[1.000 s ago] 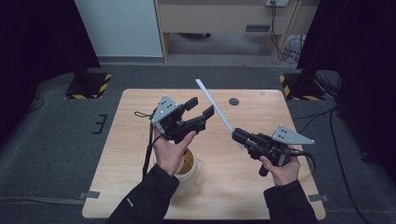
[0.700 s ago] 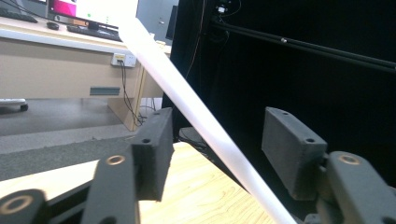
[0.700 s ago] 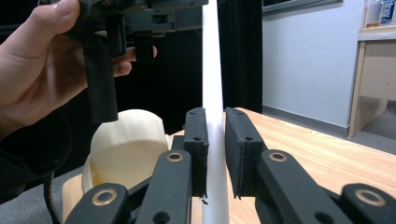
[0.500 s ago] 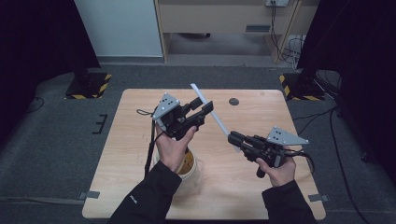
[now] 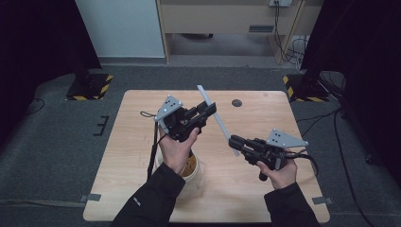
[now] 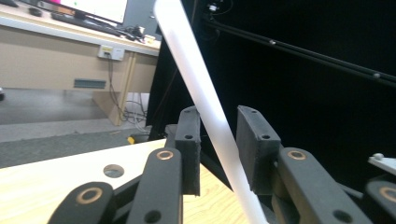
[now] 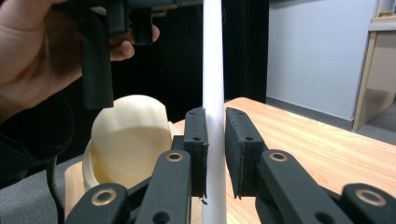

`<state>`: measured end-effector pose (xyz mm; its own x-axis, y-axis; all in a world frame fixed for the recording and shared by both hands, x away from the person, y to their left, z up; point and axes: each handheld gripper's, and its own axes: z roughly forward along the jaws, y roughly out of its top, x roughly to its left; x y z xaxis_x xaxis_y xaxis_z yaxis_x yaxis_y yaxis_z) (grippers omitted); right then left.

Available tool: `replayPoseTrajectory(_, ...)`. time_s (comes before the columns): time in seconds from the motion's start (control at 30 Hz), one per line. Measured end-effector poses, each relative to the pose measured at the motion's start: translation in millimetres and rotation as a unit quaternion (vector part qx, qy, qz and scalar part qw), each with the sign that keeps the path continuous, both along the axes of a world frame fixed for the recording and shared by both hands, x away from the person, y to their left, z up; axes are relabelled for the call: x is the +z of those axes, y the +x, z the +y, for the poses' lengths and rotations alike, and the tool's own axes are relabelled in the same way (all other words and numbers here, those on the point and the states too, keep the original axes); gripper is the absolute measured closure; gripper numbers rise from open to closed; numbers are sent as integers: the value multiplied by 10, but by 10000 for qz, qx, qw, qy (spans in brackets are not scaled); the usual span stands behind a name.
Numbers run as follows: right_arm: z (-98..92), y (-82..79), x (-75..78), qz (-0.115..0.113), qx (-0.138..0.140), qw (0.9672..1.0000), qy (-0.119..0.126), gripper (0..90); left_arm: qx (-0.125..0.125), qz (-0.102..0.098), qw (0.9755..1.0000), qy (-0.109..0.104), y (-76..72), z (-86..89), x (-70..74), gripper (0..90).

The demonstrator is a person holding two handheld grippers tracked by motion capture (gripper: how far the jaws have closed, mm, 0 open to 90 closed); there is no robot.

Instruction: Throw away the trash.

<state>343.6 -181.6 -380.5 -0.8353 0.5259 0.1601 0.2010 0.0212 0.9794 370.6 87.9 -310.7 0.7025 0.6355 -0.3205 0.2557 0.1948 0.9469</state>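
High view: a long, flat, translucent white plastic strip [image 5: 217, 116] slants above the light wooden table [image 5: 132, 156], its lower end pinched by the right gripper [image 5: 235, 142]. The left gripper [image 5: 208, 109] stands parted around its middle. A cream cup [image 5: 191, 165] sits near the front edge; bare wood lies around it.

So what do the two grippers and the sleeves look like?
Both grippers, left and right, are black, with two flat jaws on linked bars with brass-coloured pivots. Each carries a grey three-cornered plate and trails a black cable. The sleeves are dark.
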Motion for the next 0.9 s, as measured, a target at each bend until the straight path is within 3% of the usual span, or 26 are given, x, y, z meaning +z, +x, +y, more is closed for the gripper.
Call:
replayPoseTrajectory(0.13, 18, 7, -18, 22, 16, 10000, -67, 786, -130, -68, 9999, -54, -44, -18, 15, 748)
replayPoseTrajectory(0.27, -5, 7, 2, 5, -17, 10000, -18, 770, -116, -154, 9998, 84, -61, -7, 29, 794)
replayPoseTrajectory(0.5, -85, 41, 7, 26, -405, 9992, -71, 614, -108, -312, 9993, 171, -138, 54, 67, 794)
replayPoseTrajectory(0.73, -191, 173, -203, 256, -938, 9937, -557, 435, -166, -512, 9983, 201, -286, 178, 136, 793)
replayPoseTrajectory(0.9, -231, 247, -357, 420, -1146, 9885, -893, 332, -205, -586, 9977, 262, -390, 290, 150, 793)
